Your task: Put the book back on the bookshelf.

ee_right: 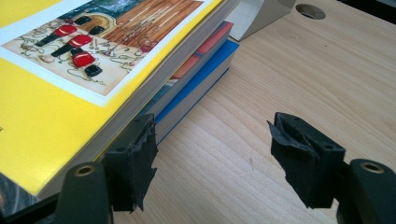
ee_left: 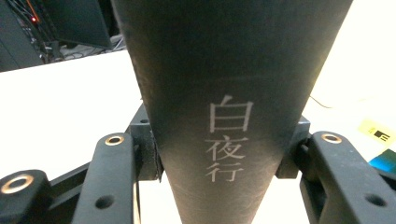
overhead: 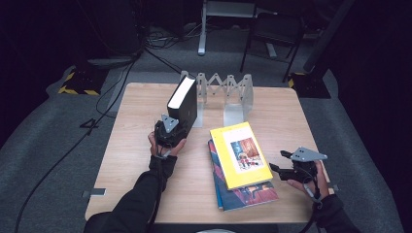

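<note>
The black book (overhead: 183,103) stands upright in the left gripper (overhead: 168,130), clamped by the spine, just before a metal rack (overhead: 228,92). Right gripper (overhead: 286,170), jaws wide, sits beside 2 stacked books (overhead: 240,162) on the pale wooden table (overhead: 141,145); grey carpet, dark room beyond.

We count three books: one black book (overhead: 183,104) standing upright, one yellow book (overhead: 239,154) lying flat, and one blue book (overhead: 245,195) beneath the yellow one. We see one metal folding book rack (overhead: 227,95) at the far side of one wooden bench (overhead: 141,145). We count two hand-held grippers, the left hand-held gripper (overhead: 168,131) and the right hand-held gripper (overhead: 286,170).
</note>
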